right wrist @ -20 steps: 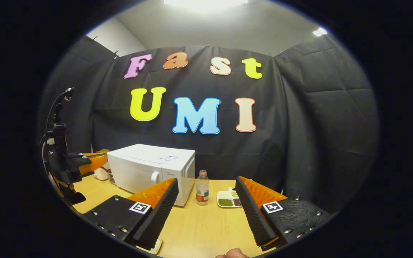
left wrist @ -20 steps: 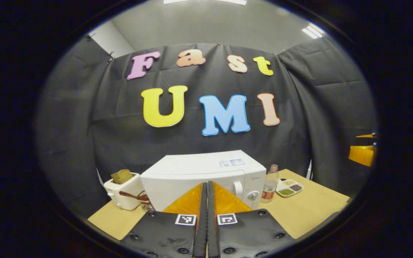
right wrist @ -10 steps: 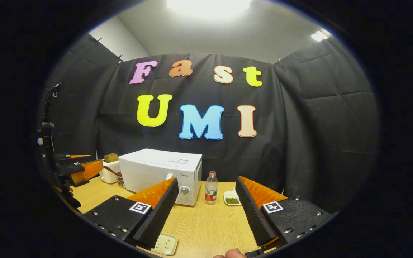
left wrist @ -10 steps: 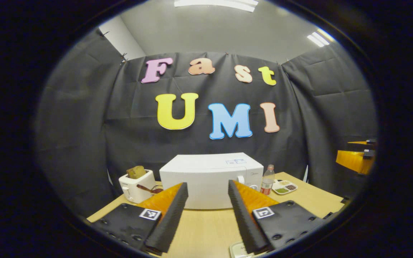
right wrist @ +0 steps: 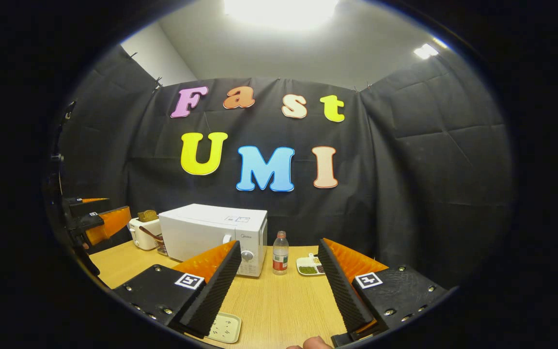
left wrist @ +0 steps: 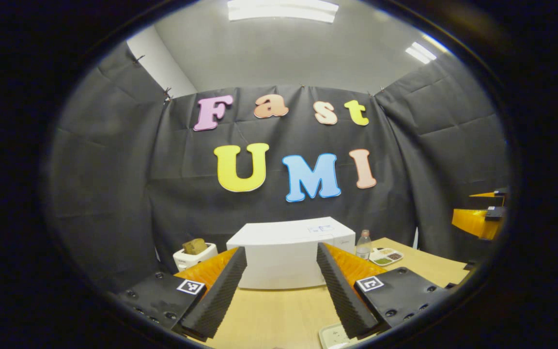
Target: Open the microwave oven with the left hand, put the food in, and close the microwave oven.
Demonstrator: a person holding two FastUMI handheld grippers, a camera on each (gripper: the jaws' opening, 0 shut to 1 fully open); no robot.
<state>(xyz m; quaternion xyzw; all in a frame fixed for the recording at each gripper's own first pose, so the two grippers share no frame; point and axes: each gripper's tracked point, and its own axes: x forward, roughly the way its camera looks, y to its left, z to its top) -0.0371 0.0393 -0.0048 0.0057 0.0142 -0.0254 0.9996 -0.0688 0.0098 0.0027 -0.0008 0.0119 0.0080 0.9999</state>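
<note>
Facing the closed white microwave oven (left wrist: 288,252) from well back, left gripper (left wrist: 279,291) with fingers spread wide, holding nothing; right gripper (right wrist: 279,286) likewise wide open and empty over the pale wood-grain table (right wrist: 284,305). Boxy, smooth-sided oven standing at 12 o'clock between the left fingers, at 11 o'clock from the right ones, door shut, handle (right wrist: 228,239) and round knob (right wrist: 247,255) on its right end. Small pale tray (right wrist: 224,328) near the right gripper's base at 7 o'clock, probably the food's dish; contents too small to tell. Likely trouble: ribbed finger pads slipping off the slim, glossy handle, or a hard pull dragging the light oven across the slick table toward the clear plastic bottle (right wrist: 280,253) just beside it. Toaster (right wrist: 143,231) with bread at the oven's 9 o'clock, compartmented dish (right wrist: 309,265) past the bottle.
</note>
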